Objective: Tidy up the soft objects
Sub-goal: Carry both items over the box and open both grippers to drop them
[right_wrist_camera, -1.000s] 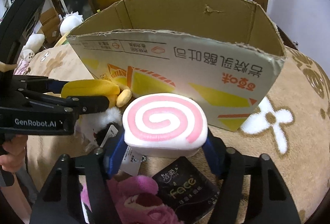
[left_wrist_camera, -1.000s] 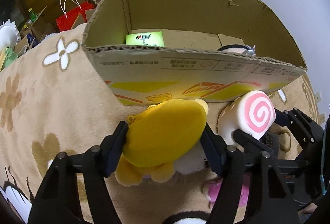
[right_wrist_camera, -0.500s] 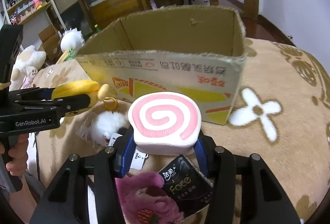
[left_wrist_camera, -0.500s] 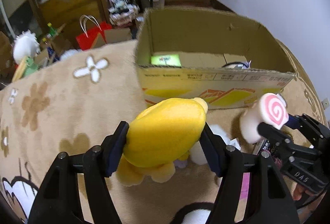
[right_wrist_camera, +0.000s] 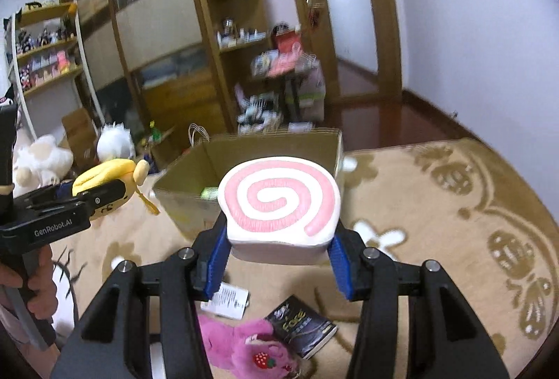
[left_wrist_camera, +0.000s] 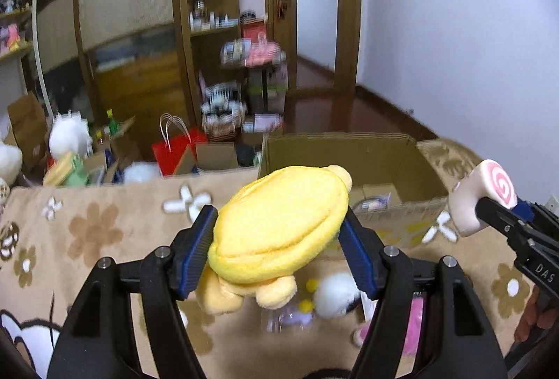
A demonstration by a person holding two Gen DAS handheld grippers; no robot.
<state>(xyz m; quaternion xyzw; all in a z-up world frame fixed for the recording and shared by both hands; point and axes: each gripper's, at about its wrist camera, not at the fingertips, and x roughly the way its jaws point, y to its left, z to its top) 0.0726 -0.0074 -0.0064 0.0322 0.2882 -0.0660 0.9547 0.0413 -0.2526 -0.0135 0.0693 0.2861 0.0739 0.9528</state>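
My left gripper (left_wrist_camera: pixel 277 248) is shut on a yellow plush toy (left_wrist_camera: pixel 279 225) and holds it high above the blanket, in front of the open cardboard box (left_wrist_camera: pixel 367 152). My right gripper (right_wrist_camera: pixel 279 251) is shut on a white squishy with a pink swirl (right_wrist_camera: pixel 281 202), also held high before the cardboard box (right_wrist_camera: pixel 195 166). The swirl squishy shows at the right of the left wrist view (left_wrist_camera: pixel 484 195), and the yellow plush at the left of the right wrist view (right_wrist_camera: pixel 104 178).
A tan flowered blanket (left_wrist_camera: pixel 104 232) covers the surface. Below lie a pink plush (right_wrist_camera: pixel 241 347), a black packet (right_wrist_camera: pixel 302 330), a paper tag (right_wrist_camera: pixel 227 300) and a white plush (left_wrist_camera: pixel 335 297). Shelves, a red bag (left_wrist_camera: pixel 178 152) and clutter stand beyond the box.
Both grippers have risen well above the blanket with their toys and tilted up; the box now looks smaller and lower, and the room behind shows.
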